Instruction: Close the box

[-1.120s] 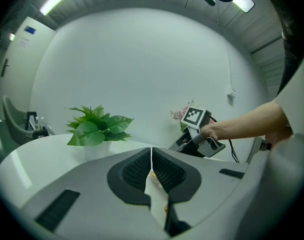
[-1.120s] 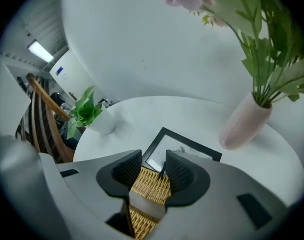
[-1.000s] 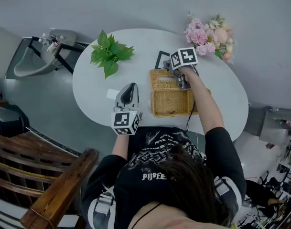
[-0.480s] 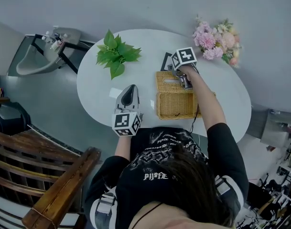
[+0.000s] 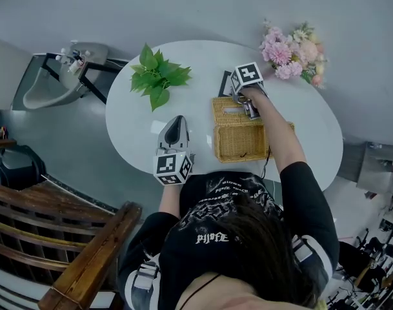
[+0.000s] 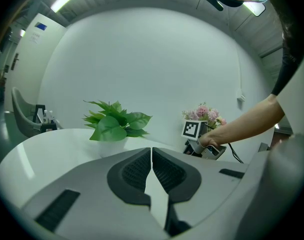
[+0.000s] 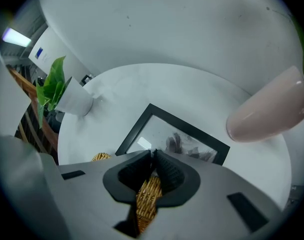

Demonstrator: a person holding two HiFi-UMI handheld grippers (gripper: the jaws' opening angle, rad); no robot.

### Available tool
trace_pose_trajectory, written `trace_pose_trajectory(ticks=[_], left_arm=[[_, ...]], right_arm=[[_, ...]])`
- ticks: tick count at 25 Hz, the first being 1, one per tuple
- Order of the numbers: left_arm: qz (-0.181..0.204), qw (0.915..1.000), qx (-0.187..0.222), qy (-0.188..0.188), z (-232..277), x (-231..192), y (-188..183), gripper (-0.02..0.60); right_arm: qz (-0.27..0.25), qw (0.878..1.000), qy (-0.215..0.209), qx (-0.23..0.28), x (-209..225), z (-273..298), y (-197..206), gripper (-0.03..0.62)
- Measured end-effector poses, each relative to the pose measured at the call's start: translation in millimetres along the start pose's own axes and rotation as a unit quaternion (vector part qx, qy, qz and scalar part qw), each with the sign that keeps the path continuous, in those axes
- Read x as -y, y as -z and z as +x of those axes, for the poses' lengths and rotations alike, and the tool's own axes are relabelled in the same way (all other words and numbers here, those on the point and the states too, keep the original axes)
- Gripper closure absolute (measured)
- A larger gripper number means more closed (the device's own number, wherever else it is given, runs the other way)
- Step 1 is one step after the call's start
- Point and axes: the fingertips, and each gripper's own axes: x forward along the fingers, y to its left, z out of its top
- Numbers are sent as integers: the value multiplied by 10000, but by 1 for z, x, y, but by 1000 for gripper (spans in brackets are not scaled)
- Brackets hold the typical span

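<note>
At the box's [image 5: 238, 144] far edge, right claw [image 7: 152, 156] is closing on the half-hidden lid [image 7: 147, 201]; left claw [image 6: 151, 151] closed, empty.

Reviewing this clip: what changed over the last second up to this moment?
The right hand-held gripper is closing its jaws on the far edge of the open lid of the wicker box; wicker sits between them. The lid still lies open, the box has not shifted on the table, and the left hand-held gripper stays shut and empty near the table's near edge.
</note>
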Motion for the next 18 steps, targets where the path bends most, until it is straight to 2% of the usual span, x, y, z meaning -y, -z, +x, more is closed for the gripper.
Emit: trace_pose_trajectory(ticks=[3,7,12,18], left_arm=[[-23,10000,-10,-34,1,-4,0,554],[-56,10000,-29,18,3,-4,2,554],[-10,9999,-44,119,7,3,4,554],[49,9998,-39,204,7,10,4,554]], right_arm=[[-2,9999,-111,2,-2,-1,-1,556],[87,9992,-375,102,-8,-2,-5,559],[113,9984,-503,238,-8,-7,-8,559],[1,9980,-437,463,-11,-19,-12,560]])
